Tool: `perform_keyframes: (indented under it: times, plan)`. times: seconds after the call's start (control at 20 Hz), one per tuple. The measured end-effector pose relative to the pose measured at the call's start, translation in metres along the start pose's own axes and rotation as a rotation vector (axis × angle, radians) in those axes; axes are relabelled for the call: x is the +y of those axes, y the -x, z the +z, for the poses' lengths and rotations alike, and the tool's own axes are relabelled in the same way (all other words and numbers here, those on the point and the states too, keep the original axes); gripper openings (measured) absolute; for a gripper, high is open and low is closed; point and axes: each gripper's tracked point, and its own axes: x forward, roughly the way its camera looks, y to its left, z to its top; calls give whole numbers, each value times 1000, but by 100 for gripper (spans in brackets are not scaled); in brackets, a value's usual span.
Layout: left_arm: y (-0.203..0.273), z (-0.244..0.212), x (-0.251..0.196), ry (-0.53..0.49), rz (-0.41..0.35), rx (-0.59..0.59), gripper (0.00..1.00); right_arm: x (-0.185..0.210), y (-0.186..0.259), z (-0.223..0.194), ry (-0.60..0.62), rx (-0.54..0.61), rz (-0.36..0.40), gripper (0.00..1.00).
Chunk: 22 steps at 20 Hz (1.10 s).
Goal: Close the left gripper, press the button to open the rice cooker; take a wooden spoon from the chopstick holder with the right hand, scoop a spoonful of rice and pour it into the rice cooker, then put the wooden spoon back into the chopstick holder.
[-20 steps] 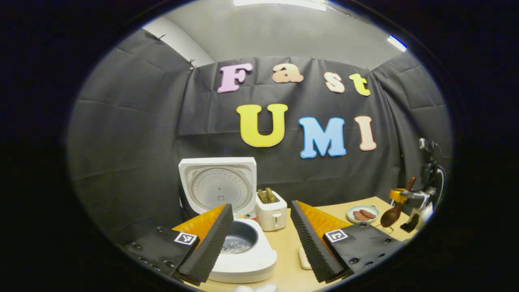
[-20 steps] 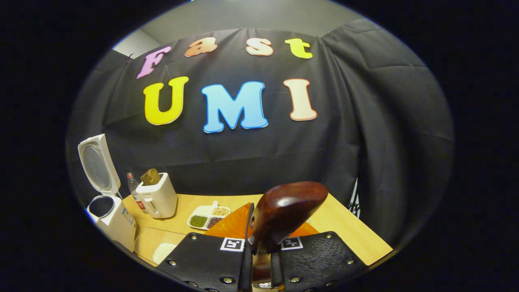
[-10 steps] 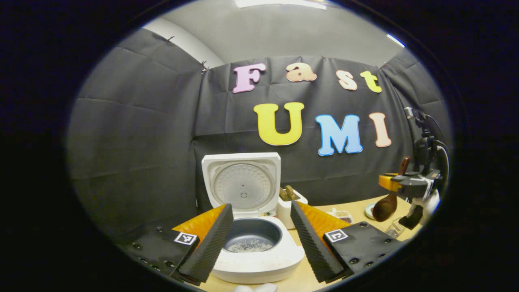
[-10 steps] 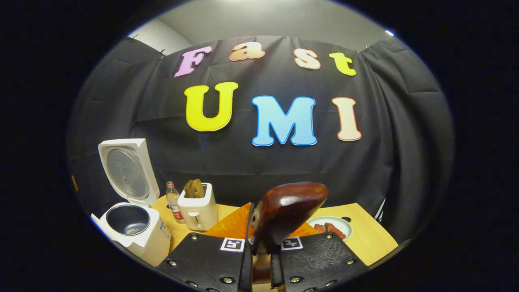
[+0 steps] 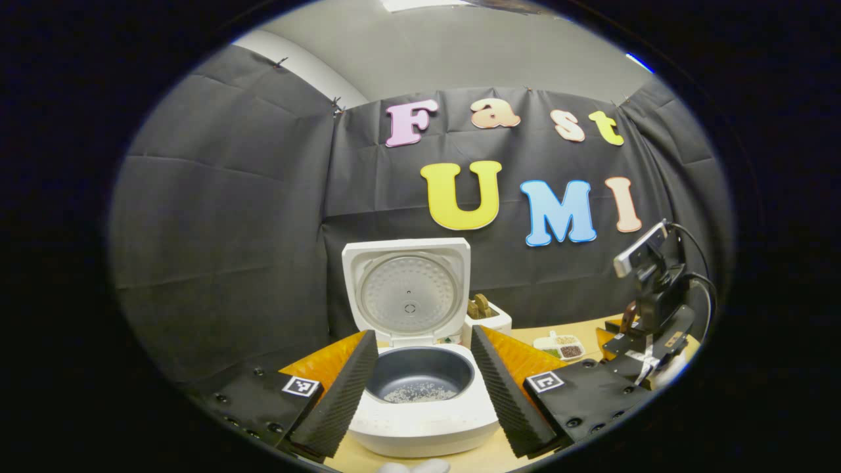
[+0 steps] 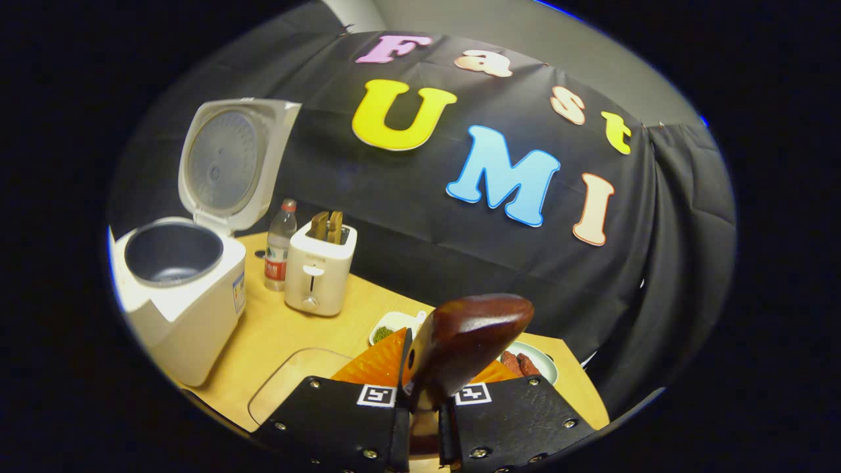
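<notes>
A: How does the left gripper (image 5: 424, 384) stand?

B: Its 2 fingers are spread wide with nothing between them, and the rice cooker (image 5: 420, 401) sits framed in the gap. The cooker's lid (image 5: 407, 292) stands upright and open, and a thin scatter of rice (image 5: 420, 394) lies at the bottom of the dark inner pot.

A: And the right gripper (image 6: 424, 410)?

B: Pinching the wooden spoon (image 6: 460, 345). Both fingers press on its handle, and the dark glossy bowl of the spoon rises above them, tilted to the right. Whether the bowl carries anything I cannot tell from behind.

A: Where is the cooker from that side?

B: In the right gripper view it stands at the left end of the worktop (image 6: 282, 335), well apart from the spoon. Beside it stands a plastic bottle (image 6: 278, 244), then a white toaster (image 6: 320, 266) with 2 slices in its slots. A small dish of greens (image 6: 387, 326) and a plate with reddish food (image 6: 532, 362) lie near the gripper.
</notes>
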Motion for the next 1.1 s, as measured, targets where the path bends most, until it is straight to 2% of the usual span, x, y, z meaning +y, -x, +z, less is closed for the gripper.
perform_keyframes:
  times: [0.2,0.4,0.6,0.65,0.9,1.1]
  plan:
    - [1,-8,4,2,5,15,100,14,-7,-27,112,41,24,14]
    - [2,-15,6,-3,7,25,100,34,-6,-50,70,93,59,14]
    - [3,-15,9,-11,11,29,98,41,-5,-52,6,103,72,14]
    - [4,-16,11,-11,11,31,98,44,-5,-52,-24,110,82,18]
    - [6,-16,11,-18,12,37,100,56,-4,-56,-276,142,116,18]
    - [5,-17,13,-23,14,41,100,57,-4,-55,-458,157,110,18]
